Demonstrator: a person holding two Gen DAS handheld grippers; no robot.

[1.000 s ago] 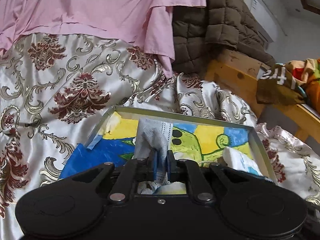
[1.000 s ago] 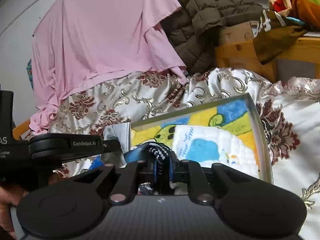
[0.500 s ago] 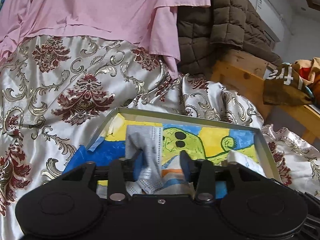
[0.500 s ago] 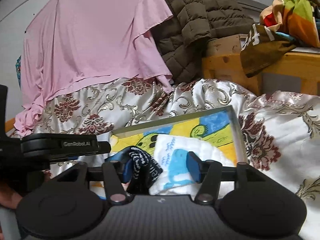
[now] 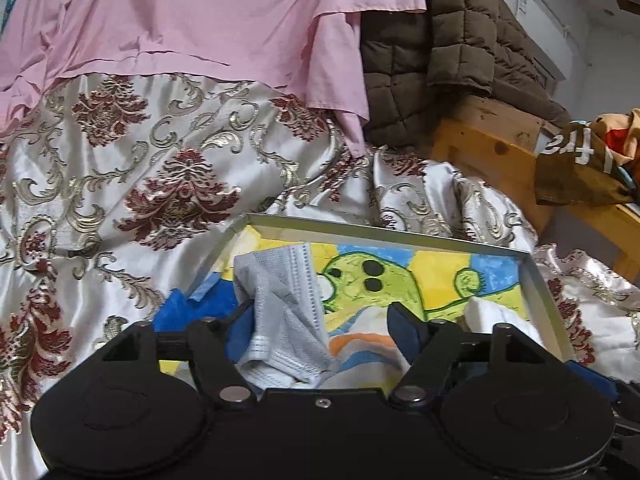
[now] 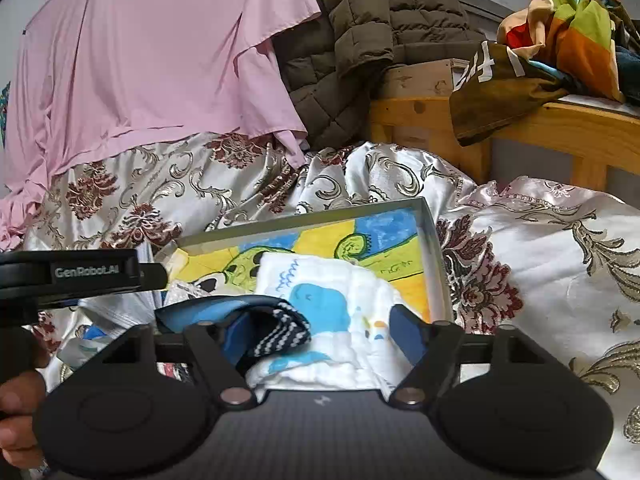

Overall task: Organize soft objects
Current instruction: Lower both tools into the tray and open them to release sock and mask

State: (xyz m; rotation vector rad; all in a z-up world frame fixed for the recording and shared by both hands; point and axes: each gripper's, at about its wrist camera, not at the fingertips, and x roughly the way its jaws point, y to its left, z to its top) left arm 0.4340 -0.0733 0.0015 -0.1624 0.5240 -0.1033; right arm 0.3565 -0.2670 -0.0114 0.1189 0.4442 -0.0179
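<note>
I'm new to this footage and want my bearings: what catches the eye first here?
A shallow tray with a bright cartoon picture lies on the flowered satin bedspread. In it, a grey face mask sits between the opening jaws of the left gripper, and a black-and-white sock on a whale-print cloth between those of the right gripper. Behind hangs a big pink garment.

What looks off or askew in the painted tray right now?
The crumpled grey face mask slumps against the left gripper's left finger as its jaws open, not lying flat. The black-and-white striped sock lies draped over the white whale-print cloth. The shallow painted tray sits tilted on the bedding.
</note>
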